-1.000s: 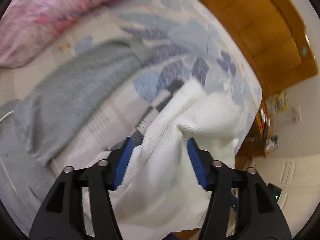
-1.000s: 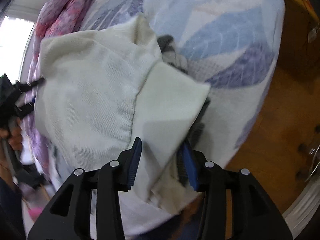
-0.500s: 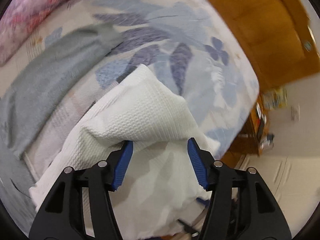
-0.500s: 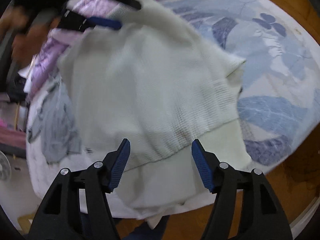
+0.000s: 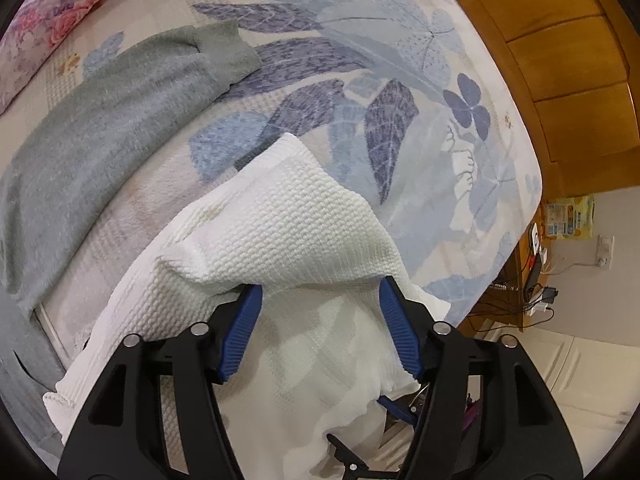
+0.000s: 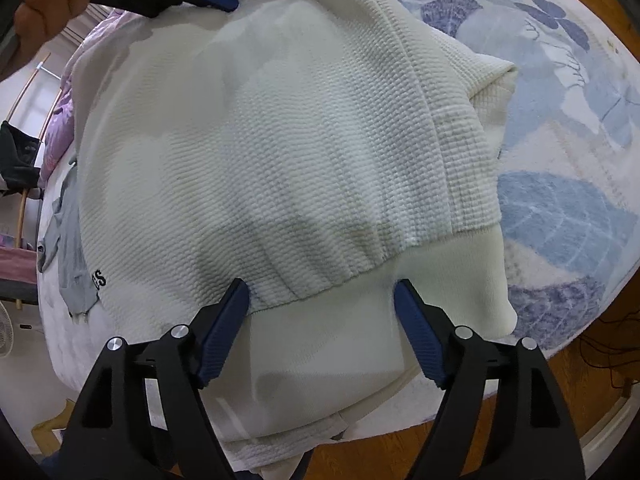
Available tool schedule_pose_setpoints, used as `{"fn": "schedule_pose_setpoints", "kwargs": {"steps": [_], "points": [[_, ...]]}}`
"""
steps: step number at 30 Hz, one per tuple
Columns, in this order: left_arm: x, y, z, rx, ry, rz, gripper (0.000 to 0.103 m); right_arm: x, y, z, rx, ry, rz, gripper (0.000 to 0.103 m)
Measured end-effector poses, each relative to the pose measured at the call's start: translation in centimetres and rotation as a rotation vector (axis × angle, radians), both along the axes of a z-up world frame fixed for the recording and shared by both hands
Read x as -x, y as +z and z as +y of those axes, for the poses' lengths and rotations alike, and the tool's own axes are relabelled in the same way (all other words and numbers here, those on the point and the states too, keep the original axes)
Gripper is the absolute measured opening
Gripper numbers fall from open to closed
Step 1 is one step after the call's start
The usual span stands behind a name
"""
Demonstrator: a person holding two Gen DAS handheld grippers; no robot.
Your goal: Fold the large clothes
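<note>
My left gripper (image 5: pixel 320 300) has its jaws spread wide, and the white waffle-knit sweater (image 5: pixel 280 220) lies between and under the blue pads (image 5: pixel 242 330) without being pinched. A fold of the knit humps up just ahead of the fingertips, toward 12 o'clock. Beyond it the leaf-print bedspread (image 5: pixel 360 52) stretches away, with a grey-green sweater (image 5: pixel 100 120) lying flat at 10 o'clock, well apart from the white one. A pink floral pillow (image 5: pixel 48 12) sits at 11 o'clock, and wooden panelling (image 5: pixel 560 52) rises at 2 o'clock.

My right gripper (image 6: pixel 322 292) is likewise spread, its fingers straddling the seam where the waffle body meets the smooth ribbed hem (image 6: pixel 440 292); nothing is clamped. From this side the sweater (image 6: pixel 260 140) covers most of the bed, one folded corner pointing to 2 o'clock. At 11 o'clock I see my hand (image 6: pixel 52 4) holding the other gripper, its blue pad resting on the far edge of the sweater. Small black lettering (image 6: pixel 99 280) shows at 9 o'clock.
</note>
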State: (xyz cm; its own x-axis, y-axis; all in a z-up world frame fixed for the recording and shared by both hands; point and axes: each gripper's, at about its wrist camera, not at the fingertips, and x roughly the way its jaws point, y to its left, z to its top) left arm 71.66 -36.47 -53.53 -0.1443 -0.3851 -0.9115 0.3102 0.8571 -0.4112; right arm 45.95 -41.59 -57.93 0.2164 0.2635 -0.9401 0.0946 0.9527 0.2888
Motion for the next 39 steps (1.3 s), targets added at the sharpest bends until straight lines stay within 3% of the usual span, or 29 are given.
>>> {"fn": "schedule_pose_setpoints", "kwargs": {"steps": [8, 16, 22, 28, 30, 39], "points": [[3.9, 5.3, 3.0, 0.078, -0.024, -0.085, 0.071, -0.3, 1.6, 1.0, 0.006, -0.021, 0.030, 0.073], [9.0, 10.1, 10.6, -0.060, 0.110, -0.241, 0.075, -0.2, 6.1, 2.2, -0.024, -0.052, 0.017, 0.073], [12.3, 10.9, 16.6, -0.138, 0.193, -0.261, 0.077, -0.3, 9.6, 5.0, -0.012, -0.027, -0.020, 0.073], [17.3, 13.6, 23.3, -0.152, 0.271, -0.300, 0.086, 0.7, 14.5, 9.7, 0.070, -0.025, -0.066, 0.073], [19.0, 14.9, 25.3, -0.141, 0.290, -0.321, 0.087, 1.5, 16.5, 11.5, 0.083, -0.035, -0.089, 0.079], [30.7, 23.7, 37.1, -0.124, 0.356, -0.507, 0.091, 7.9, 26.1, 22.4, 0.155, -0.007, -0.236, 0.087]]}}
